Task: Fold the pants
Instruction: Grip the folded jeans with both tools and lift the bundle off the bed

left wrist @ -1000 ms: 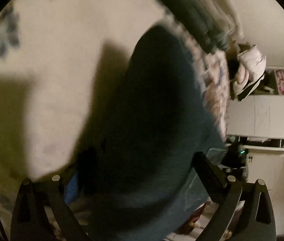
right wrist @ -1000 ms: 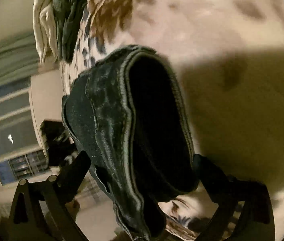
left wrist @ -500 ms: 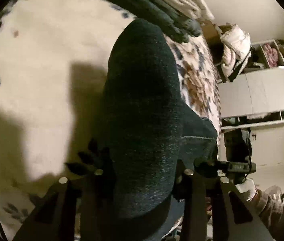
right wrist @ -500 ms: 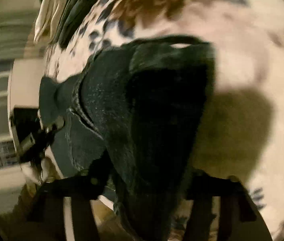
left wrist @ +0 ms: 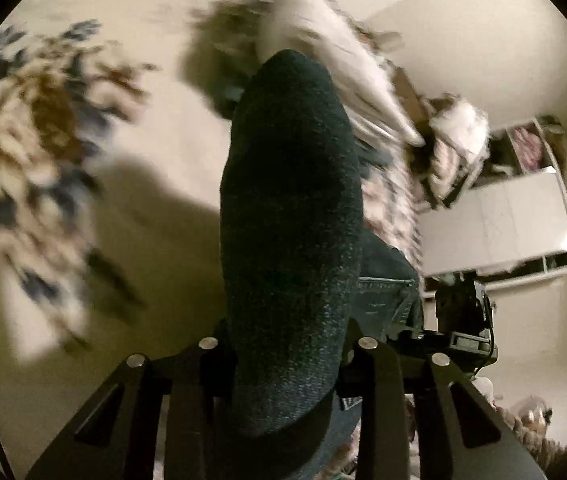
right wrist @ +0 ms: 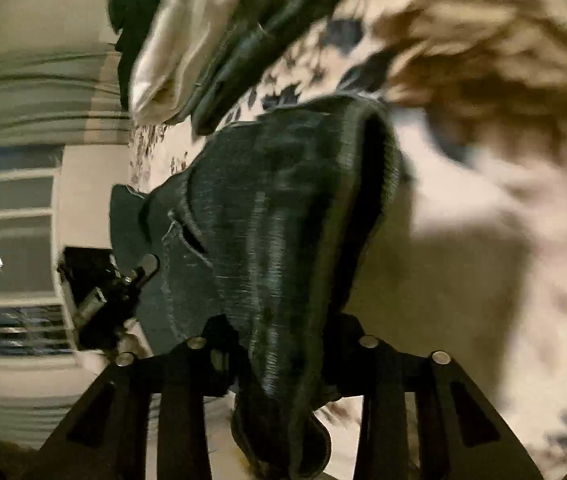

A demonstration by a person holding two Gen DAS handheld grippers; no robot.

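Dark blue denim pants [left wrist: 291, 240] bulge up between the fingers of my left gripper [left wrist: 287, 344], which is shut on a thick fold of them. In the right wrist view the pants' waistband end [right wrist: 283, 220] hangs from my right gripper [right wrist: 283, 344], shut on the cloth. Both hold the pants lifted above the floral bedspread [left wrist: 83, 140]. The other gripper shows at the side of each view, the right gripper [left wrist: 459, 320] and the left gripper [right wrist: 111, 292]. The part of the pants below the fingers is hidden.
A stack of folded clothes [left wrist: 323, 60], white and dark, lies at the far end of the bed, seen as the pile [right wrist: 211, 40] in the right wrist view. A white shelf unit [left wrist: 499, 224] stands beside the bed. A window [right wrist: 7, 240] is on the left.
Both grippers went from wide open around the pants to shut on them, then rose and moved forward over the bedspread with the cloth. The folded stack now looks nearer.
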